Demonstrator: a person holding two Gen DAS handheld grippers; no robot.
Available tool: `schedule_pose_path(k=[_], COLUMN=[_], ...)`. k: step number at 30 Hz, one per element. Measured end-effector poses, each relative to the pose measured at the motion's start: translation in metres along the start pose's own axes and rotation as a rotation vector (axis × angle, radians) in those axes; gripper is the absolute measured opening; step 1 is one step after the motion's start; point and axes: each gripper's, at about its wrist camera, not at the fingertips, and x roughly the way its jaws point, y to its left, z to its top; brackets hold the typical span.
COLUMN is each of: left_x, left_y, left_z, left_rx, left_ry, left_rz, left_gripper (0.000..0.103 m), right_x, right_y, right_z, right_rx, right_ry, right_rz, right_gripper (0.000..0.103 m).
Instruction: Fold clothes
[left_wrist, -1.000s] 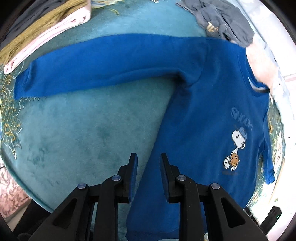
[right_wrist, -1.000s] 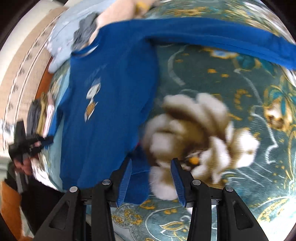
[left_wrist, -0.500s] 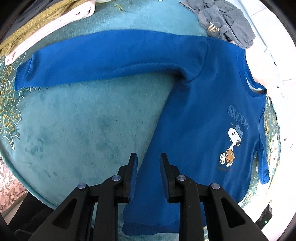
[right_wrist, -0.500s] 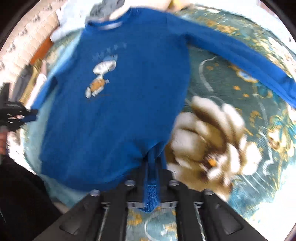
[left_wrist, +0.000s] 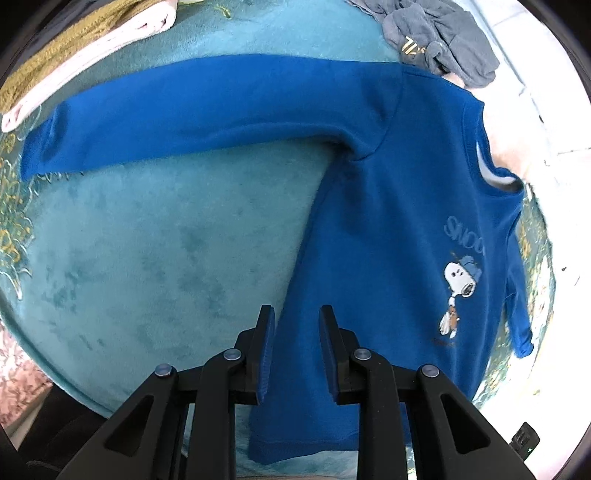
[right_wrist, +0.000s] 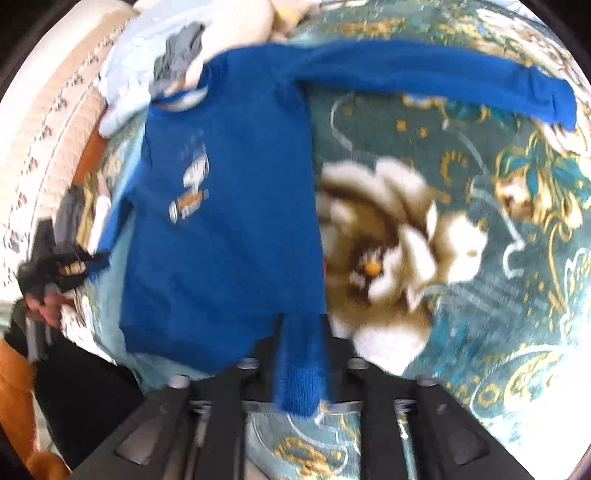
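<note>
Now, right gripper (right_wrist: 301, 369): shut on the hem corner of the blue sweatshirt (right_wrist: 225, 236); a second ago it stood open.
Left gripper (left_wrist: 293, 350): open as before, holding nothing, hovering over the sweatshirt's side edge.
Meaning: likely a hem grip for pulling or folding.
Sweatshirt: flat on the teal blanket (left_wrist: 147, 258), both sleeves spread.
Count: one sweatshirt, two sleeves, one folded stack (left_wrist: 74, 59), one grey garment (left_wrist: 443, 40).

Sweatshirt (left_wrist: 388, 206): we find it spread flat on the blanket (left_wrist: 147, 258).
Crumpled garment (left_wrist: 439, 40): beyond the collar.
Folded stack (left_wrist: 74, 62): beside the outstretched sleeve.
Right gripper (right_wrist: 301, 369): at the hem.
</note>
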Motion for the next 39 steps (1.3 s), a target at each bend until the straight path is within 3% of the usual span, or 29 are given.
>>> schedule_pose_path(k=[1, 10, 15, 20, 23, 27, 30, 31, 39], left_x=[0.004, 0.044, 0.050, 0.059, 0.059, 0.055, 0.051, 0.051, 0.060], left_y=[-0.002, -0.010, 0.003, -0.002, -0.001, 0.003, 0.010, 0.013, 0.022], left_z=[0.000, -0.003, -0.002, -0.007, -0.009, -0.013, -0.017, -0.019, -0.025], left_rx=[0.011, 0.074, 0.021, 0.064, 0.069, 0.069, 0.050, 0.042, 0.028], left_ry=[0.006, 0.133, 0.137, 0.172, 0.173, 0.161, 0.154, 0.157, 0.190], left_rz=[0.020, 0.073, 0.091, 0.085, 0.084, 0.076, 0.078, 0.084, 0.125], left_gripper=[0.025, 0.025, 0.025, 0.024, 0.010, 0.008, 0.007, 0.007, 0.007], right_x=[0.002, 0.018, 0.031, 0.037, 0.038, 0.040, 0.041, 0.041, 0.043], right_y=[-0.001, -0.013, -0.015, -0.020, -0.019, -0.017, -0.017, -0.017, -0.017], right_z=[0.003, 0.026, 0.040, 0.050, 0.052, 0.053, 0.052, 0.052, 0.054], right_rx=[0.016, 0.158, 0.211, 0.253, 0.256, 0.255, 0.252, 0.252, 0.247], right_ry=[-0.005, -0.049, -0.070, -0.075, -0.073, -0.070, -0.064, -0.062, -0.039], right_rz=[0.007, 0.070, 0.089, 0.088, 0.087, 0.075, 0.053, 0.046, 0.029], right_gripper=[0.042, 0.042, 0.042, 0.042, 0.042, 0.042, 0.031, 0.022, 0.021])
